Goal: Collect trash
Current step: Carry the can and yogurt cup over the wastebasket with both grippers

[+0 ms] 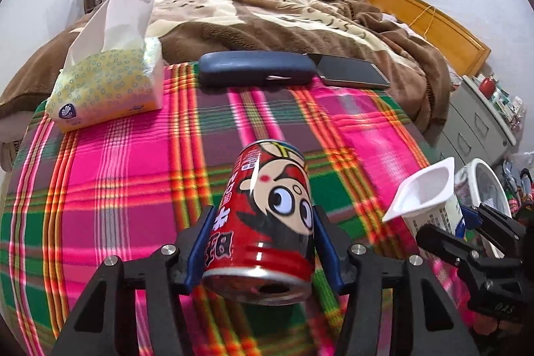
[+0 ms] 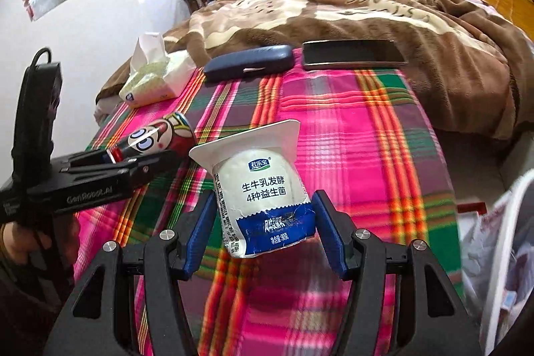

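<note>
My left gripper (image 1: 262, 224) is shut on a red cartoon drink can (image 1: 267, 222), held above the plaid cloth with its opened top toward the camera. My right gripper (image 2: 263, 209) is shut on a white yogurt cup (image 2: 260, 189) with a blue label, held above the cloth with its open mouth away from me. In the left wrist view the yogurt cup (image 1: 425, 197) and right gripper (image 1: 467, 232) show at the right. In the right wrist view the can (image 2: 157, 137) and left gripper (image 2: 110, 162) show at the left.
A tissue pack (image 1: 106, 82), a dark blue glasses case (image 1: 255, 69) and a phone (image 1: 353, 70) lie at the far edge of the plaid cloth (image 1: 133, 172). A brown blanket (image 1: 267, 12) covers the bed behind. A white basket (image 1: 487, 186) stands beyond the right edge; it also shows in the right wrist view (image 2: 500, 256).
</note>
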Demonstrator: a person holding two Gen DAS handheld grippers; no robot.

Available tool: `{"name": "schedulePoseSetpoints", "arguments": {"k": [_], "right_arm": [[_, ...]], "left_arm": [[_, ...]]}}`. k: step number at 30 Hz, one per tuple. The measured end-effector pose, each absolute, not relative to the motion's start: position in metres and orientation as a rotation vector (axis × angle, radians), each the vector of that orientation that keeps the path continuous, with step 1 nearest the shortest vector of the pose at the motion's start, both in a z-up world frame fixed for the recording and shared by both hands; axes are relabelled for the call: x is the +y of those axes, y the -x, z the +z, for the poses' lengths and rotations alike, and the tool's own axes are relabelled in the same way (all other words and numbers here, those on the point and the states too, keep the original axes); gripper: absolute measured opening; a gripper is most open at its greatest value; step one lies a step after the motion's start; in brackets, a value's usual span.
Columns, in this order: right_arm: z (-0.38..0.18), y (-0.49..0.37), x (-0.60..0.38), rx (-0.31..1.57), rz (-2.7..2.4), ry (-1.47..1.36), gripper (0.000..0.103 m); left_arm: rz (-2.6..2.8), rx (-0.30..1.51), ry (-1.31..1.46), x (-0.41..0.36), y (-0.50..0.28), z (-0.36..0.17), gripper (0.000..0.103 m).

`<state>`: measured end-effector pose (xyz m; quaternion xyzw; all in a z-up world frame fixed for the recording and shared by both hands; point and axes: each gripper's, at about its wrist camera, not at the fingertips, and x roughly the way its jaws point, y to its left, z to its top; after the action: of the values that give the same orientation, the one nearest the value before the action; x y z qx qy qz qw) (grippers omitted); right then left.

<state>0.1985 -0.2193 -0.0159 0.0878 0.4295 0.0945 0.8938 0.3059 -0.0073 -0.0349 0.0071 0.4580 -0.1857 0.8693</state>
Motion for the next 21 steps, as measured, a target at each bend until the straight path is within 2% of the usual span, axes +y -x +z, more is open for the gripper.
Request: {"name": "schedulePoseSetpoints", "arguments": {"k": [1,21], "right_arm": [[-0.014,-0.195,-0.223,0.886,0.188,-0.185,0.06],[0.019,-0.105,-0.288,0.771,0.017,-0.239,0.06]], "left_arm": [[-0.401,0.949,-0.014,-0.011,-0.3,-0.031,0.053],[-0.574,0.875,-0.025,-0.09,-0.206,0.007,0.053]]}}
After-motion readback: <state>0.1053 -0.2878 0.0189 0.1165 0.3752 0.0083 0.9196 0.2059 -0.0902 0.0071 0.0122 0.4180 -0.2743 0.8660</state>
